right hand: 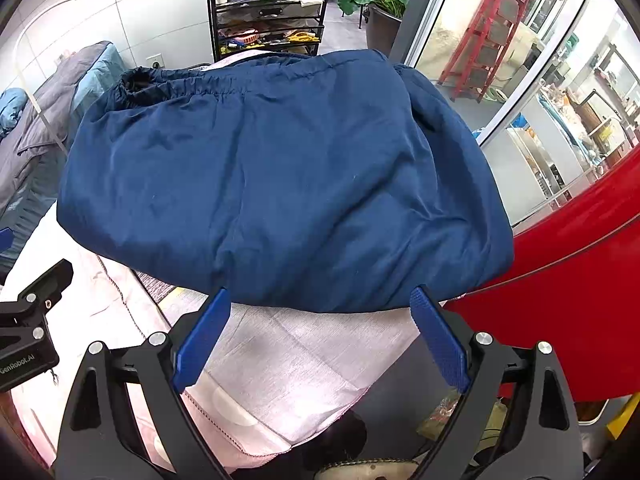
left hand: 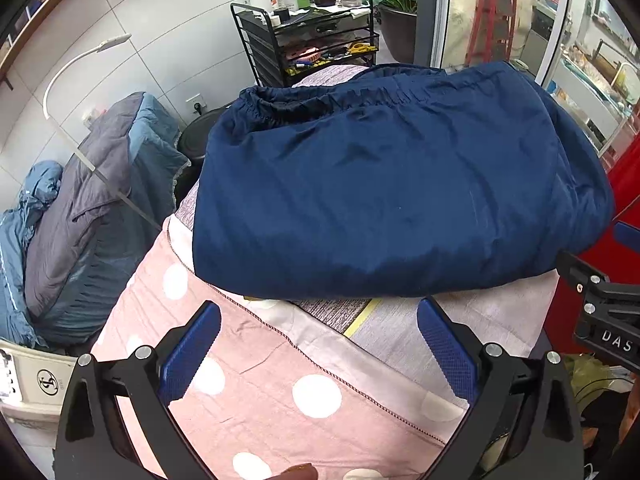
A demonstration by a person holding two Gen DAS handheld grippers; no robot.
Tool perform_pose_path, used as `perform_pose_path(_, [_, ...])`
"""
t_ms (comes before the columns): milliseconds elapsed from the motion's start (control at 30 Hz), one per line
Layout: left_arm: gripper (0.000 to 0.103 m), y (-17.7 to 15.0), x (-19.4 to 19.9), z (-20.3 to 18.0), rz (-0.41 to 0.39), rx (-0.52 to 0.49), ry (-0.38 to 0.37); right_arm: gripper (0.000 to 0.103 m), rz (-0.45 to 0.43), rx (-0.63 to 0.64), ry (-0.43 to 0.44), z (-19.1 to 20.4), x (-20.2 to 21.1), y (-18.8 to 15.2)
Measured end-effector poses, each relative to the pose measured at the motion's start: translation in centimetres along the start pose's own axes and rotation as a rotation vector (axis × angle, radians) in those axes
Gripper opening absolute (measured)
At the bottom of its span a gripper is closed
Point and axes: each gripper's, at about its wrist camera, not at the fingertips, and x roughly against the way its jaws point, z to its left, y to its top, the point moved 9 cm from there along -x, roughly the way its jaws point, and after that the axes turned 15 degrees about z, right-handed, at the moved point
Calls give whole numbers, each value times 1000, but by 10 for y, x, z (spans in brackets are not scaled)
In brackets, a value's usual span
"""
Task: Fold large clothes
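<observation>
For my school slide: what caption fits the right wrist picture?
Open right tool hovers before a folded navy garment on a pink cloth.

A folded navy garment [left hand: 392,192] lies on the pink dotted sheet [left hand: 256,392]; the left gripper [left hand: 320,316] hovers near it, jaws wide apart.

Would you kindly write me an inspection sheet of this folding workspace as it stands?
Surface: pink polka-dot sheet spread over the worktop, with a grey cloth over it.
Job's things: navy garment folded into a bundle, elastic hem at the far side.
Clutter: nothing seen on the sheet.
Grippers: left tool and right tool both open, empty, just short of the bundle.
Cables: nothing seen.
Surroundings: trolley with bottles, blue-grey quilt, potted plant.
</observation>
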Motion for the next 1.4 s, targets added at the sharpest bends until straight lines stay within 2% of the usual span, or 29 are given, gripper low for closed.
perform_pose_path(1400, [97,3,-3,2,7,-15,39,90,5,-5,-3,-5,-1,0])
